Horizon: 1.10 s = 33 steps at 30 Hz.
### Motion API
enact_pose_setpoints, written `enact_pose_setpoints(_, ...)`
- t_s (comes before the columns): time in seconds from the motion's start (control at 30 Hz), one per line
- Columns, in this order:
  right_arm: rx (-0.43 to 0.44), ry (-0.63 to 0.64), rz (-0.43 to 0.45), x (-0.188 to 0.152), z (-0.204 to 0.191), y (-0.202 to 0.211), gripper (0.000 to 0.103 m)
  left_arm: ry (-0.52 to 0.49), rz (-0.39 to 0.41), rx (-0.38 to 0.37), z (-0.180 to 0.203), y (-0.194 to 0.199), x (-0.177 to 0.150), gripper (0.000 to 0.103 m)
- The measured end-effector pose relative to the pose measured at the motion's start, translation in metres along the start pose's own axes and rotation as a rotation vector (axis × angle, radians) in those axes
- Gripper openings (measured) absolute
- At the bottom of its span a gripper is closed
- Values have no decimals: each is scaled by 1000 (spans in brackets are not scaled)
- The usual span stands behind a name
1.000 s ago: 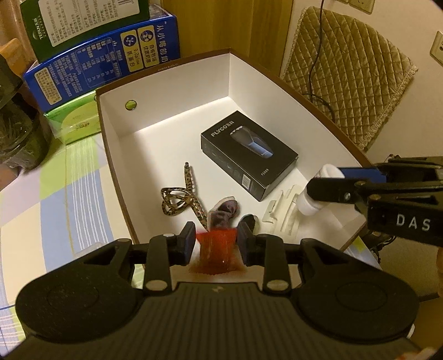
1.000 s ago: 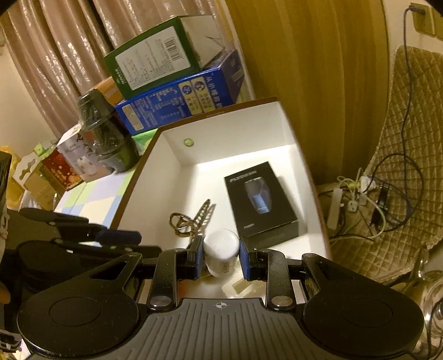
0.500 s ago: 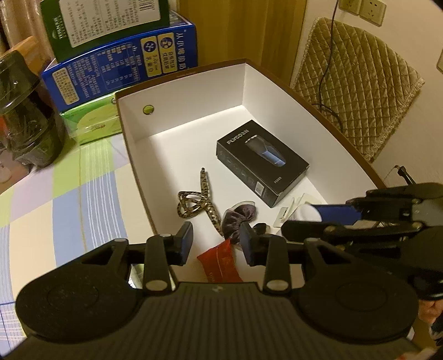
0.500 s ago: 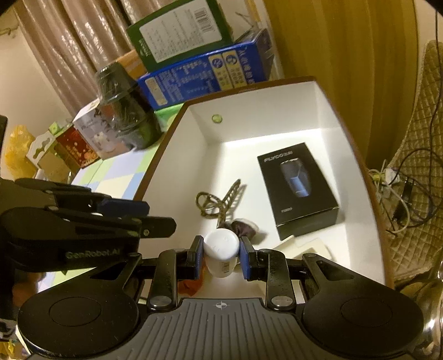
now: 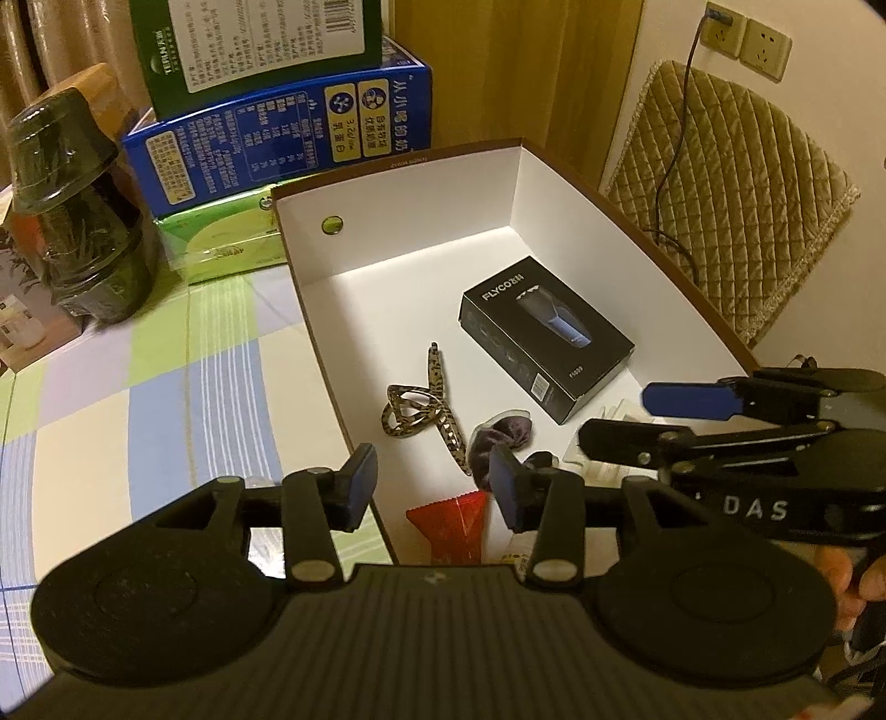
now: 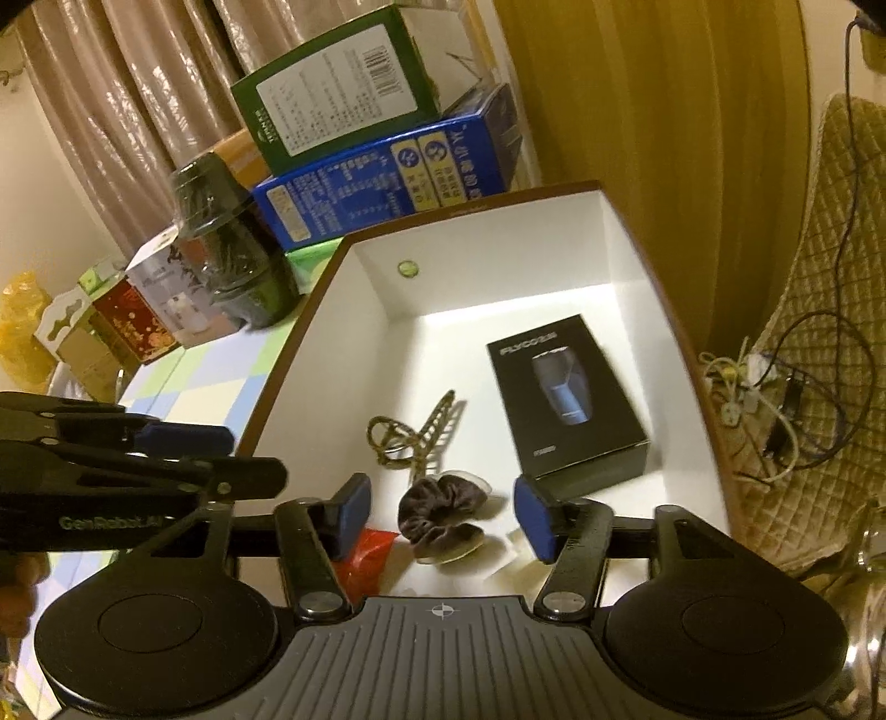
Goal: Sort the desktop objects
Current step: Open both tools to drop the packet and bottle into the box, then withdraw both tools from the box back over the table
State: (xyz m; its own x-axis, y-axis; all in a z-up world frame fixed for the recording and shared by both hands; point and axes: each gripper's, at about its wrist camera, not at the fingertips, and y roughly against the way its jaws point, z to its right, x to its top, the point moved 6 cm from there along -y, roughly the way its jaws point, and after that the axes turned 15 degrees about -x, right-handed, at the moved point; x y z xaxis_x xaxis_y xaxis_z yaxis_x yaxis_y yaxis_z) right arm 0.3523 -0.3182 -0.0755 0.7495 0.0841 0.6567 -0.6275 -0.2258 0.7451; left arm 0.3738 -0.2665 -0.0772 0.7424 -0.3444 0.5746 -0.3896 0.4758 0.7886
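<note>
A white box with a brown rim (image 5: 410,232) (image 6: 498,277) holds a black shaver box (image 5: 545,329) (image 6: 565,404), a leopard-print strap (image 5: 426,407) (image 6: 412,435), a dark scrunchie (image 5: 501,435) (image 6: 443,507), a red packet (image 5: 451,523) (image 6: 365,559) and white pieces (image 5: 609,421) (image 6: 518,548). My left gripper (image 5: 434,487) is open and empty above the box's near end. My right gripper (image 6: 443,512) is open and empty above the scrunchie. The white bottle is not visible.
Stacked blue (image 5: 277,138) and green cartons (image 5: 255,50) and a dark wrapped jar (image 5: 72,210) stand behind the box on a checked tablecloth (image 5: 138,399). A quilted cushion (image 5: 731,199) and cables (image 6: 775,404) lie to the right.
My left gripper let go of the red packet, which now lies in the box, and drew back. My right gripper opened and released the white bottle it held.
</note>
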Motion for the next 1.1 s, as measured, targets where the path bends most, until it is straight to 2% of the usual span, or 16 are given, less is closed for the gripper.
enact_pose_setpoints(0.33, -35, 24, 20, -5, -2, 17, 89, 15, 31, 0, -1, 27, -7, 50)
enact_pose_setpoints(0.43, -53, 19, 27, -7, -2, 21, 97, 15, 38, 7, -1, 34, -11, 56)
enact_pose_setpoints(0.5, -63, 13, 31, -8, -1, 25, 99, 19, 42, 15, -2, 39, -14, 71)
enact_pose_setpoints(0.53, -67, 10, 33, -8, -1, 26, 101, 20, 45, 21, -2, 41, -15, 73)
enact_pose_setpoints(0.8, -111, 2, 51, -17, -4, 42, 101, 26, 47, 41, -7, 57, -29, 86)
enact_pose_setpoints(1.1, -136, -10, 66, -28, -18, 61, 101, 29, 56, 29, -12, 76, -48, 86)
